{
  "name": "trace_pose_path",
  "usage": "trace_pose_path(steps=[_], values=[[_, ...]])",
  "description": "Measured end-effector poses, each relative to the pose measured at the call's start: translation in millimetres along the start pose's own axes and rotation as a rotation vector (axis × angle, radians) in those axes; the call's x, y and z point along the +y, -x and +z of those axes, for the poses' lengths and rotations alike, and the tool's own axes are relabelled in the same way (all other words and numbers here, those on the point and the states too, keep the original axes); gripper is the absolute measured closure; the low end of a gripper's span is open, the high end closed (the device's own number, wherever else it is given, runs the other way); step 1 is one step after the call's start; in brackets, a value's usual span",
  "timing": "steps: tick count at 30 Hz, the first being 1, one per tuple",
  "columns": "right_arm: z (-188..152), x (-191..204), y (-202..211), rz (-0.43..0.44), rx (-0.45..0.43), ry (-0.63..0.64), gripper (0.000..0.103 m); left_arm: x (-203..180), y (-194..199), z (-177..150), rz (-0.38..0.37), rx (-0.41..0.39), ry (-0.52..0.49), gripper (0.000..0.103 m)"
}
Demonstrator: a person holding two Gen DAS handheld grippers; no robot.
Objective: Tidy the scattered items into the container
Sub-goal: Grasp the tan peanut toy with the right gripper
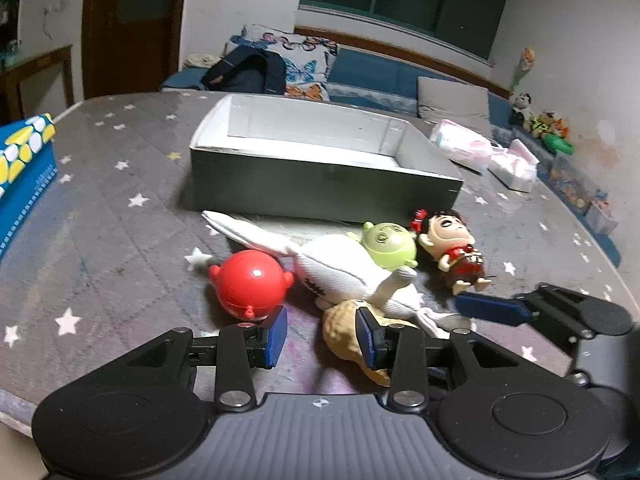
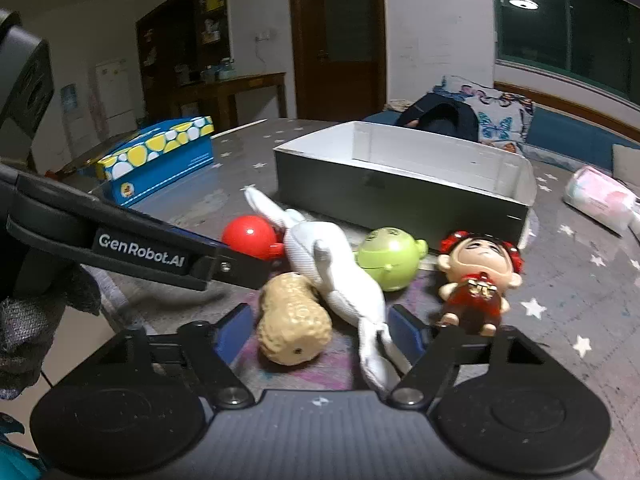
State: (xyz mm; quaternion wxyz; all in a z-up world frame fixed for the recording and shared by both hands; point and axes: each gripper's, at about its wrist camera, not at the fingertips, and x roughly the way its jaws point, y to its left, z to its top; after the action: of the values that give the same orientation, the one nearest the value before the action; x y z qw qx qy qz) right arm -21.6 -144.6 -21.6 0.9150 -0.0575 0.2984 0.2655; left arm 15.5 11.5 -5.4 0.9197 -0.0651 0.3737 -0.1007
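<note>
While the grey box (image 1: 320,176) stood behind, both the left gripper (image 1: 322,338) and right gripper (image 2: 320,330) were held wide beside the peanut toy (image 2: 292,320).

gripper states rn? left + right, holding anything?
Left gripper: open, holding nothing, low over the mat between the red ball toy and peanut toy.
Right gripper: open, holding nothing; peanut toy and white plush sit between its fingers.
</note>
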Motion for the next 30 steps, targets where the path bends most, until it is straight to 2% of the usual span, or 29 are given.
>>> trace_pose_path(steps=[13,30], values=[[0.1,7.8,-17.5,0.094,0.065,0.026,0.054,8.6,-0.8,-0.9,-0.097,0.064,0.057,0.063],[7.4,8.2,-36.4,0.099,0.129,0.066,0.054,33.2,-16.1,-0.4,-0.156,0.133,0.191,0.063]])
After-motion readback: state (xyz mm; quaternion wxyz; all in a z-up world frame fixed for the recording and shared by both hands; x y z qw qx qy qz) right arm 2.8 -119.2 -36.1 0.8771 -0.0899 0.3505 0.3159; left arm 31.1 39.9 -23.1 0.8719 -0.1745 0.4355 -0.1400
